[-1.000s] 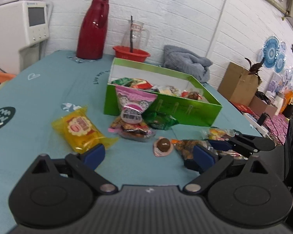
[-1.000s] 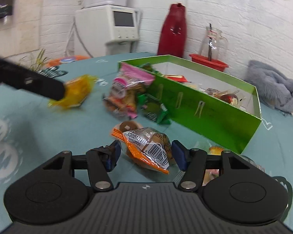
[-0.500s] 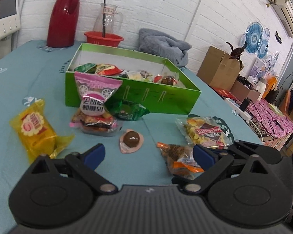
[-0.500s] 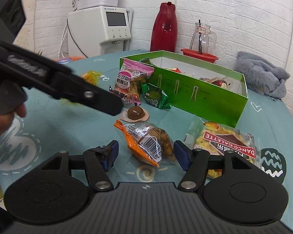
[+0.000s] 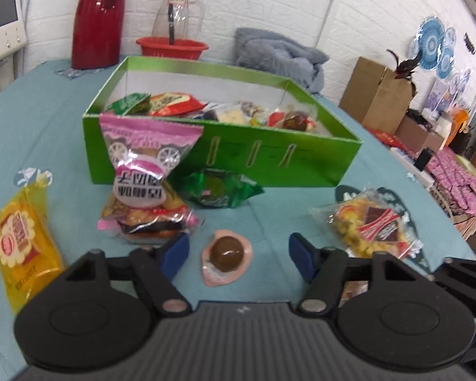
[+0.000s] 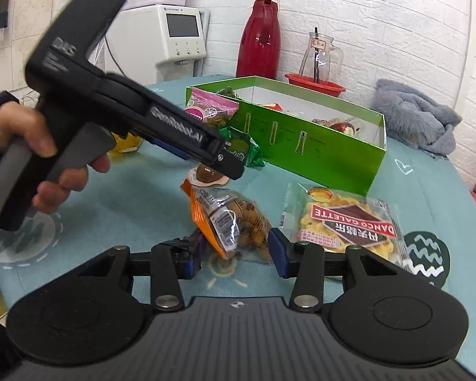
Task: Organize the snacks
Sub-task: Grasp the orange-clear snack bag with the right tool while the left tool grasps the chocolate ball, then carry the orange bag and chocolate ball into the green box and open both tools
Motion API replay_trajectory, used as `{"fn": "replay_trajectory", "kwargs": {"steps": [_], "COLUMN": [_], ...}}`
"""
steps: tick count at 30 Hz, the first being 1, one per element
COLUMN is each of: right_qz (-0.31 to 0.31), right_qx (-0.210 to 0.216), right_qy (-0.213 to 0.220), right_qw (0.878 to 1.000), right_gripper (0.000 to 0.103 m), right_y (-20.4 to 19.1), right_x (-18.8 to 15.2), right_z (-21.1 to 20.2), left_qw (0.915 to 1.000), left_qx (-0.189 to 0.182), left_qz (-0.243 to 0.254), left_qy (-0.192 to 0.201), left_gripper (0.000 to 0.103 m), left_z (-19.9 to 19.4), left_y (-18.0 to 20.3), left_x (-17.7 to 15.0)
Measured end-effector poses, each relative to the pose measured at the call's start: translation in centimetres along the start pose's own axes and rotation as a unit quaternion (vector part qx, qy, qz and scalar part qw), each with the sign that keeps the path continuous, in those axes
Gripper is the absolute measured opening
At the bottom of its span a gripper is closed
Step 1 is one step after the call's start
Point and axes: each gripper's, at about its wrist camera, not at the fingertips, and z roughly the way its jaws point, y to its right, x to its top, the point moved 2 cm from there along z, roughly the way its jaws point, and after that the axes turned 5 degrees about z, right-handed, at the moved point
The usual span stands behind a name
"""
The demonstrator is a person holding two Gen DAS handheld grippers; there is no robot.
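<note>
A chocolate ball sweet [image 5: 227, 255] in a pink wrapper lies on the teal table, between the blue pads of my left gripper [image 5: 238, 255]. Its jaws are closing and the pads stand apart from the sweet. In the right wrist view a hand [image 6: 47, 158] holds the left gripper [image 6: 225, 166] low over that sweet [image 6: 206, 174]. My right gripper [image 6: 236, 254] is closing on an orange and clear snack packet [image 6: 228, 222]; both pads touch its wrapper. The green box [image 5: 269, 165] behind holds several snacks.
Loose on the table lie a pink bag [image 5: 142, 165], a green packet [image 5: 222, 187], a yellow packet [image 5: 19, 244] and a galette packet [image 6: 349, 225]. Behind the box stand a red thermos [image 5: 96, 19], a jug in a red bowl [image 5: 173, 44] and a grey cloth [image 5: 279, 50].
My left gripper has shifted right until the chocolate sweet sits between its pads, and its jaws have narrowed. The right jaws have narrowed onto the orange packet.
</note>
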Motion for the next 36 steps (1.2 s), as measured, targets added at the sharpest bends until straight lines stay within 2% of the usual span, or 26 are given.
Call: {"fn": "replay_trajectory", "kwargs": {"steps": [5,9,10,11,12,14,15,17,23,28,33,36], "right_qz": [0.003,-0.007,-0.009,-0.011,-0.012,-0.014,-0.015,-0.011,-0.002,0.017,0.045,0.054], "right_qx": [0.002,-0.001,-0.001,-0.002,-0.002,-0.005,-0.008,-0.001,0.011,0.027,0.037,0.029], "right_qy": [0.006,0.009,0.009,0.008,0.007,0.002,0.0,-0.002,0.018,0.045,0.084,0.112], "right_qw": [1.0,1.0,1.0,1.0,1.0,1.0,1.0,1.0,1.0,0.998,0.995,0.992], "right_gripper": [0.078,0.088,0.09,0.091,0.091,0.087,0.075,0.069,0.065,0.065,0.065,0.065], "right_y": [-0.1,-0.6,-0.6,-0.6,-0.7,-0.7,-0.7,-0.7,-0.6,-0.2,1.7,3.4], "right_x": [0.2,0.4,0.5,0.6,0.6,0.6,0.6,0.7,1.6,3.1,6.2,8.7], "right_z": [0.0,0.5,0.7,1.0,1.2,1.7,1.8,1.4,0.0,-0.9,-1.1,-0.8], "left_qw": [0.9997,0.9986,0.9981,0.9982,0.9983,0.998,0.9979,0.9982,0.9981,0.9946,0.99,0.9872], "left_qx": [0.008,0.023,0.024,0.017,0.01,0.009,0.012,0.011,-0.014,-0.012,-0.008,-0.003], "left_qz": [0.025,0.048,0.056,0.058,0.057,0.062,0.064,0.059,0.035,0.035,0.028,0.021], "left_qy": [-0.001,-0.003,-0.004,-0.005,-0.006,-0.004,-0.003,0.003,0.048,0.097,0.138,0.158], "left_gripper": [0.061,0.057,0.052,0.041,0.024,0.025,0.024,0.024,0.024,0.024,0.024,0.024], "left_z": [0.5,0.5,0.5,0.5,0.5,0.4,0.3,-0.2,-4.0,-6.6,-7.4,-7.3], "left_y": [0.6,1.1,1.3,1.3,1.2,1.3,1.3,1.1,0.6,0.7,0.4,0.0], "left_x": [-0.3,-0.4,-0.4,-0.4,-0.3,-0.5,-0.5,-0.6,0.6,2.8,6.3,8.7]}}
